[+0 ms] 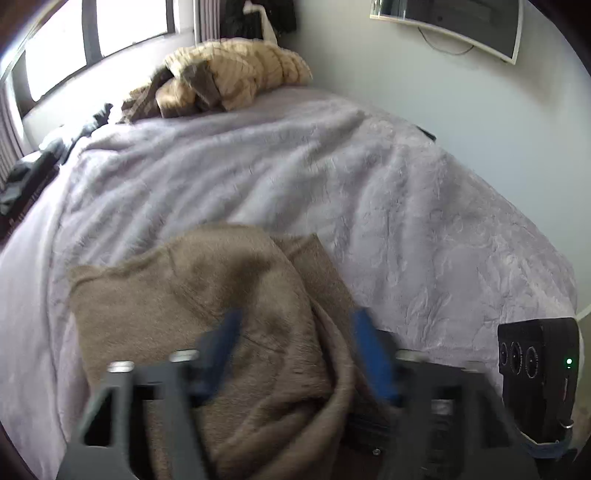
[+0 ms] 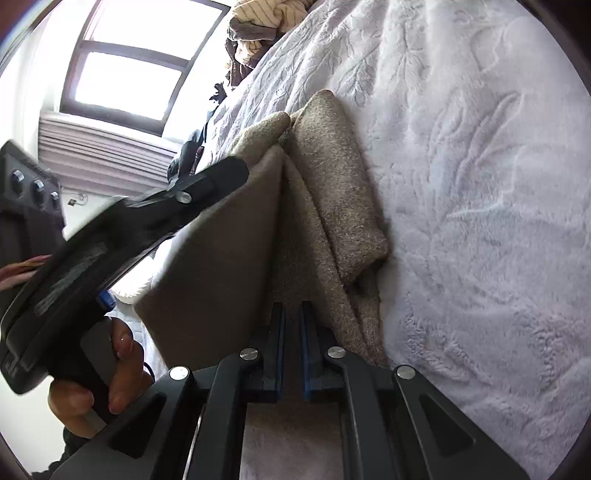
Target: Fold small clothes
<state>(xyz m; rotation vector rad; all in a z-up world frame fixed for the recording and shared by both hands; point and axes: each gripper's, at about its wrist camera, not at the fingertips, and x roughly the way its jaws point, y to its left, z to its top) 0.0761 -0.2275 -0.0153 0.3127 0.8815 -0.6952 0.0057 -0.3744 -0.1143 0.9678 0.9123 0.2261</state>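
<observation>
Nearest the right wrist camera, the right gripper (image 2: 293, 325) has its two blue-lined black fingers (image 2: 277, 347) drawn almost together, pinching a thin edge of the brown fuzzy knit garment (image 2: 332, 192). From that grip the cloth rises in a smooth taut sheet to the left and runs ahead in a long folded ridge along the pale lilac embossed plush bedspread (image 2: 480, 221).

Left of that sheet, a person's hand (image 2: 99, 373) grips the handle of the left gripper (image 2: 218, 177), whose black body reaches up to the garment's raised upper edge. Seen from its own wrist camera, the left gripper (image 1: 295, 332) has its blue-padded fingers (image 1: 369, 350) spread wide, blurred, and not clamping; a rumpled fold of the brown garment (image 1: 221, 295) bulges up between them, and the rest lies heaped on the bedspread (image 1: 369, 184) just ahead.

Farther off, at the head of the bed, sits a heap of cream ribbed knitwear mixed with darker brown cloth (image 1: 236, 77). Behind it stands a bright dark-framed window (image 1: 92, 40), and a white-framed mirror (image 1: 450, 22) hangs on the grey wall.
</observation>
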